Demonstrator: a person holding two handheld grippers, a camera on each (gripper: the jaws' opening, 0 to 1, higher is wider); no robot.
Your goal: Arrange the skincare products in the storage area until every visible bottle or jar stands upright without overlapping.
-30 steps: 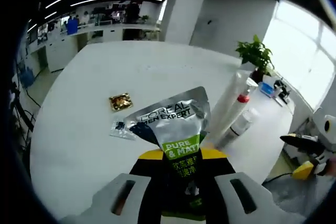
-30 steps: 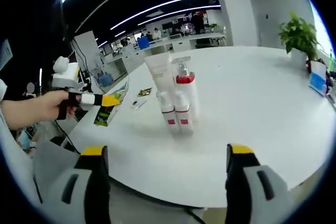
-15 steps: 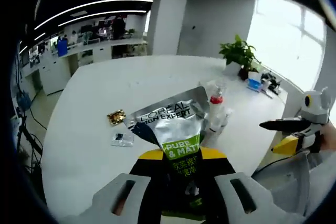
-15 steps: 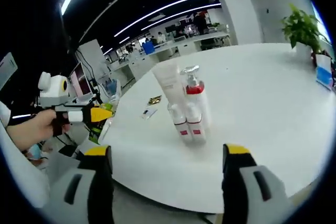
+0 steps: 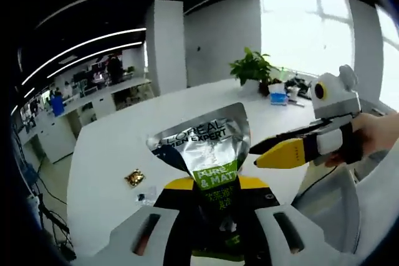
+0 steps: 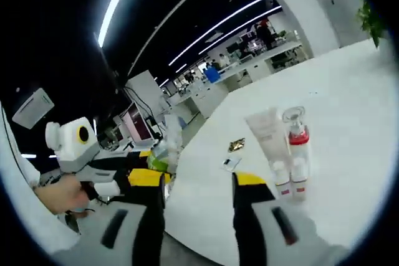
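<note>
Between the yellow-tipped jaws of the left gripper point(image 5: 212, 200), a silver L'Oréal Men Expert sachet point(image 5: 202, 147) is being pinched by its green lower end, its crimped top fanning upward in the left gripper view. Behind it, the round white table point(image 5: 118, 147) is stretching away, with a small gold packet point(image 5: 134, 177) and a clear little packet point(image 5: 146, 196) lying near each other on its surface. From the right of that view the other gripper is reaching in, a hand point(image 5: 380, 141) wrapped around its grip, its yellow tip nearly meeting the sachet's edge.

Seen from the right gripper view, the right gripper point(image 6: 196, 185) is holding nothing — its jaws are standing fairly close together with a gap of bare table between them. Further along the table a cluster is standing upright and touching: a white tube point(image 6: 268, 138), a red-collared pump bottle point(image 6: 297, 135) and two small white bottles point(image 6: 290, 177) in front. The two packets are lying apart from the cluster, toward the left gripper, which is showing at the left of this view with the sachet in its grasp.
</note>
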